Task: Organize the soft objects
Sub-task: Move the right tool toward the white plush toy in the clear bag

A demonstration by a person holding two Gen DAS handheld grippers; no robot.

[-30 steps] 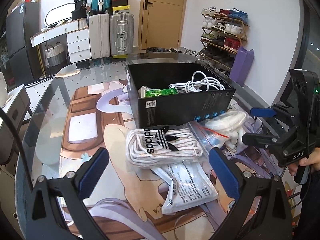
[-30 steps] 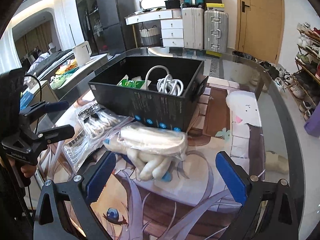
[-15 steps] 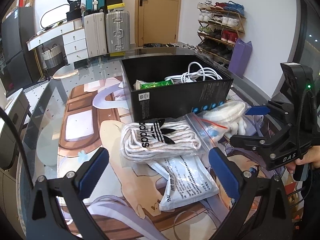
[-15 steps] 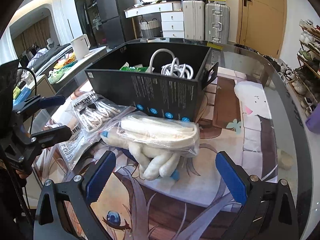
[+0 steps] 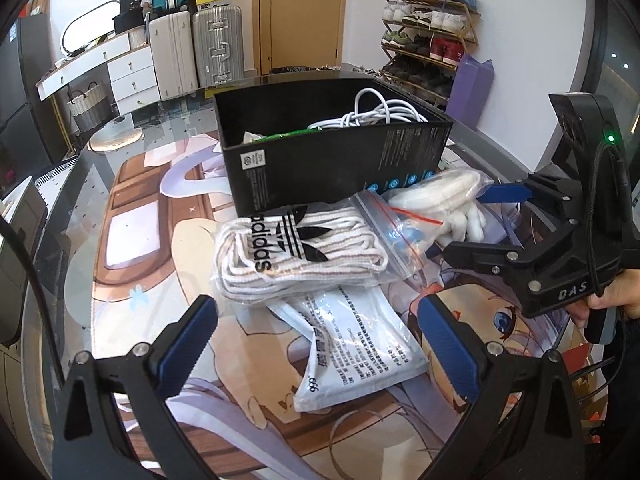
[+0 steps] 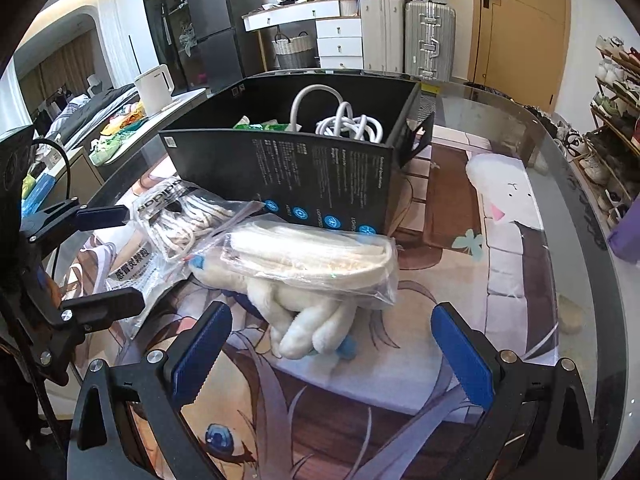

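A: Where do the soft things lie?

B: On the table [image 5: 72, 208], all outside the black box [image 5: 328, 164]. The bag of laces [image 5: 296, 252] rests against the box's near wall. The white packet [image 5: 360, 352] is partly tucked under it, toward 6 o'clock. The bagged plush toy [image 6: 312, 268] sits at 3 o'clock of the laces in the left view and touches the same wall.

A: Why crowded at that wall?

B: My guess: staged for a short lift over the rim. The box already holds a white cable [image 6: 344, 120] and a green packet [image 6: 264, 125].

A: Left gripper [image 5: 316, 344]?

B: Fingers spread wide, holding nothing. They straddle the white packet from above, and the laces lie just beyond at 12 o'clock. Likely lined up for one of those two.

A: Right gripper [image 6: 332, 354]?

B: Also spread and empty. The plush toy's limbs sit between the fingers, just ahead. It looks ready to close on the toy.

A: Risk?

B: Slick plastic bags. A pinch may catch film only and slide.
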